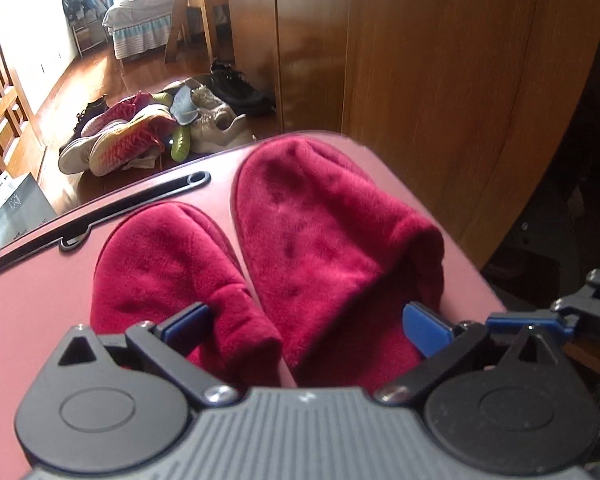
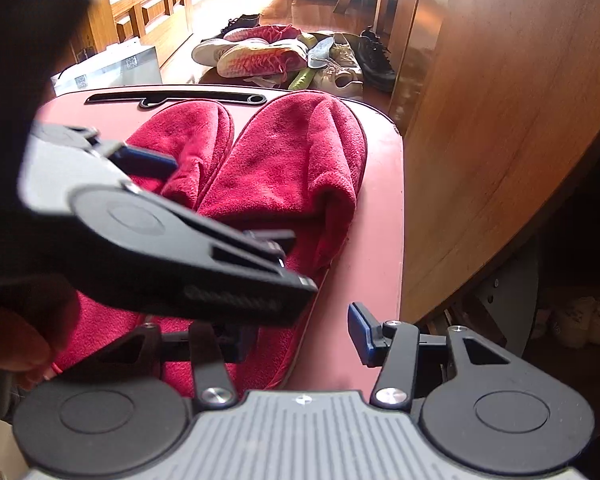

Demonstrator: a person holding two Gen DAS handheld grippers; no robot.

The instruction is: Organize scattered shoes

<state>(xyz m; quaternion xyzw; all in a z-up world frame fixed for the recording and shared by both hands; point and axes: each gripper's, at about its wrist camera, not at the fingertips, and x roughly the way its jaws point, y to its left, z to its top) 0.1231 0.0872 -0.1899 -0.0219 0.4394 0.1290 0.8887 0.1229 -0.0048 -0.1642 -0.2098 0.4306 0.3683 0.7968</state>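
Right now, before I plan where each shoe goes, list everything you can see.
slippers: two, red plush, side by side on the table
table: one, dusky pink, black slot along far edge
shoe pile: several, pink, white, black, floor beyond table
wardrobe: one, brown wood, right of table
bed: one, white, far room
box: one, white, floor at left
left gripper: jaws open, straddling both slippers' near ends
right gripper: jaws open, at right slipper's edge

Both wrist views close above the red slippers (image 1: 300,248) on the table (image 2: 380,240), facing downward toward the floor's shoe pile (image 1: 156,132)
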